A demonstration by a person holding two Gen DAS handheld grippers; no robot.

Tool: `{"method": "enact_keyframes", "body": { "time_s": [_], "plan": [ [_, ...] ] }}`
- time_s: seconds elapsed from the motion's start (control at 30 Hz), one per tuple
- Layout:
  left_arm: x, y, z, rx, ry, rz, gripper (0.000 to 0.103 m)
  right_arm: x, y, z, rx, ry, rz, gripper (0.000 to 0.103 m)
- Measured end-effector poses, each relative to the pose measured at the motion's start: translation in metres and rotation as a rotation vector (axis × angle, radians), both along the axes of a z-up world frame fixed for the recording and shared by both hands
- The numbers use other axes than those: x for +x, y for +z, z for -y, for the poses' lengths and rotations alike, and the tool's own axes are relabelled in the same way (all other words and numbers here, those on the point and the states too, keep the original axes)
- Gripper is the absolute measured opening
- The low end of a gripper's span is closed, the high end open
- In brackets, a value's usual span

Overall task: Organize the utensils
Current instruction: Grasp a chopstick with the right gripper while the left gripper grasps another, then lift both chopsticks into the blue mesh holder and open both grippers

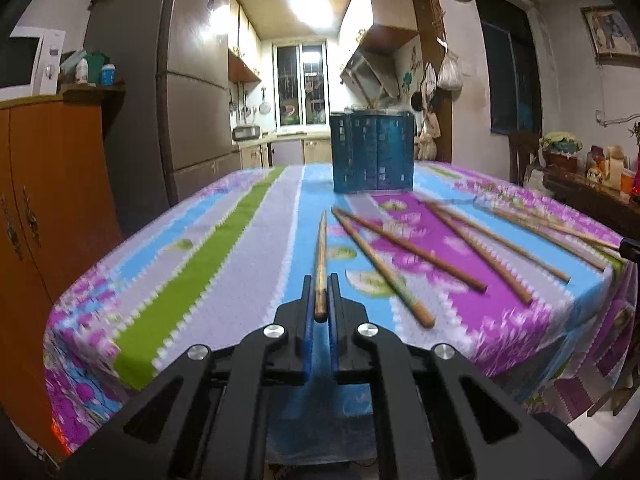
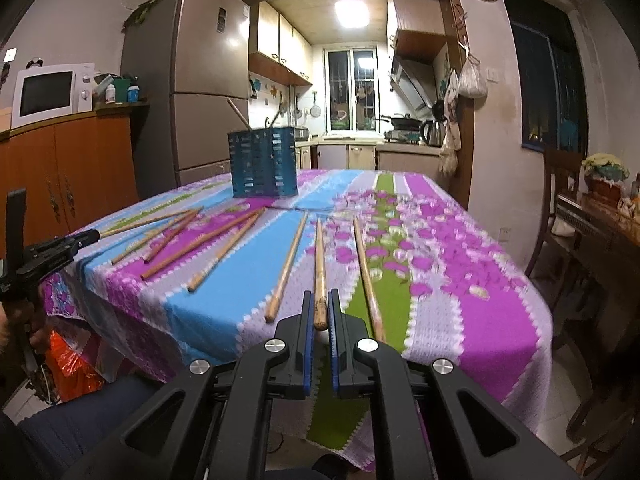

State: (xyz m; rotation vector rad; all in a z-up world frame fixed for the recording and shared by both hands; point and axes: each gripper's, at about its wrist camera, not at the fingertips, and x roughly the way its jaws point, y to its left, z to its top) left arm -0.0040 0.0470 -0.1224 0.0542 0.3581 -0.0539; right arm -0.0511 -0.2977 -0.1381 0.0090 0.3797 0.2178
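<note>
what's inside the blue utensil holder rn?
In the right wrist view, one wooden stick and a thin dark handle poke above the blue utensil holder rim. Its walls hide anything lower. The left wrist view shows nothing clear above the rim.

One chopstick (image 1: 320,264) is held tight between the fingers of the left gripper (image 1: 321,292) and points straight ahead over the striped tablecloth (image 1: 224,248). More loose chopsticks (image 1: 412,252) are spread out ahead to the right. A blue holder (image 1: 372,152) is seen farther ahead.
</note>
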Motion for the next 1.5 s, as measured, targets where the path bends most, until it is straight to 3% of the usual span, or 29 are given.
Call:
{"method": "enact_keyframes", "body": {
  "time_s": [0.27,0.57,0.7,1.13,1.3,1.5],
  "plan": [
    [-0.004,0.053,-0.006,0.006,-0.017,0.107,0.005,-0.007,0.051,-0.006,-0.022,0.019,0.088,0.008],
    [0.031,0.102,-0.001,0.016,-0.044,0.187,0.005,0.014,0.125,-0.006,-0.035,0.043,0.200,0.008],
    [0.052,0.115,-0.002,-0.001,-0.063,0.176,0.005,0.034,0.145,-0.010,-0.055,0.053,0.205,0.008],
    [0.116,0.151,-0.020,-0.056,-0.079,0.091,0.005,0.117,0.182,-0.006,-0.020,0.072,0.093,0.008],
    [0.127,0.172,-0.022,-0.050,-0.086,0.101,0.005,0.126,0.198,-0.014,-0.032,0.083,0.109,0.008],
    [0.148,0.208,-0.013,-0.033,-0.107,0.139,0.005,0.145,0.244,-0.022,-0.042,0.096,0.169,0.008]
  ]
}}
